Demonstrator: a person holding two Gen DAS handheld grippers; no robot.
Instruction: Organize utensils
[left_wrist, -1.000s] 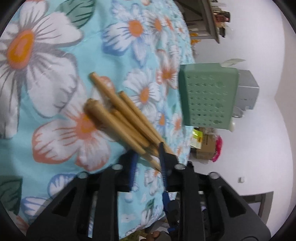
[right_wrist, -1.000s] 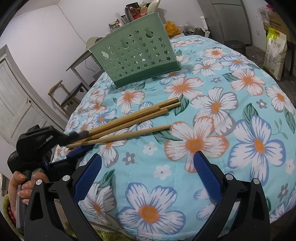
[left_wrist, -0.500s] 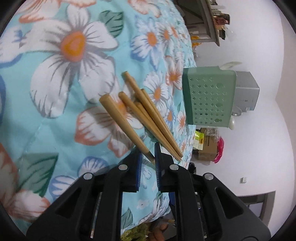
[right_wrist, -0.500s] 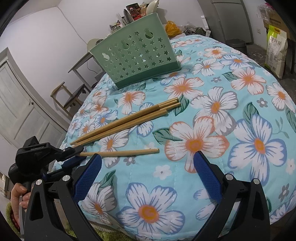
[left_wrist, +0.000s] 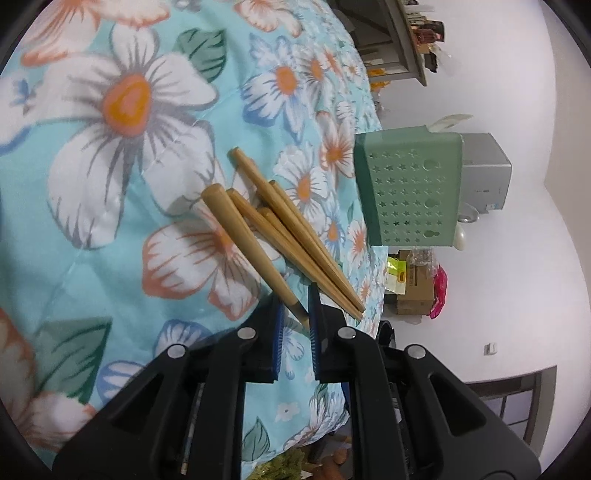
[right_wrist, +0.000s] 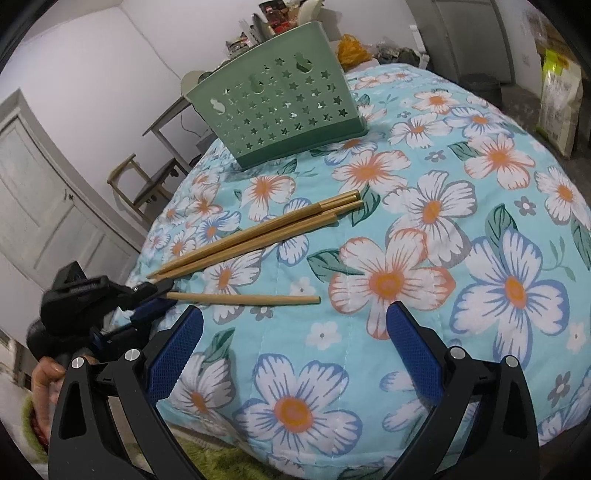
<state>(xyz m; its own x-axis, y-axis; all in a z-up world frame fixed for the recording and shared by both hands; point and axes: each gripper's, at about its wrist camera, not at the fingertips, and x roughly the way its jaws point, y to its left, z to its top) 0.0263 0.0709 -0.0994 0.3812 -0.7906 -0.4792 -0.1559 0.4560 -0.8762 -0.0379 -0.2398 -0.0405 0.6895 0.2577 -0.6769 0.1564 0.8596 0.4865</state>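
Between the blue pads of the left gripper (left_wrist: 294, 325) sits the thin tip of a single wooden chopstick (right_wrist: 242, 298), pinched at its very end and angled away from the three other chopsticks (right_wrist: 255, 234), which lie bunched together on the flowered cloth (right_wrist: 461, 229) of the bench. In the right wrist view the held stick runs roughly level above the cloth, just beside the bundle's pointed ends but apart from it. The fingers of the left gripper are clenched on that tip; the fingers of the right gripper (right_wrist: 295, 350) are spread wide with nothing between them, hovering over bare cloth nearer the camera.

To do this step well, I judge the grip is the weak point: a hold so near the tapered end leaves the whole length levering on the pads, so the stick could swivel or slip out. It would pay to move slowly, keep the stick close to level until it clears the bundle, then tip the thick end up or down over the green basket (right_wrist: 280, 110) before letting go. That basket, punched with stars, stands upright at the far side of the bench, well apart from the chopsticks, and the stick must enter through its open top, which neither view shows from above. The free gripper could steady the basket if it shifts.

No brand, label or writing can be read on the chopsticks or basket; print on a yellow-green bag (right_wrist: 559, 99) in the background is too small to make out.
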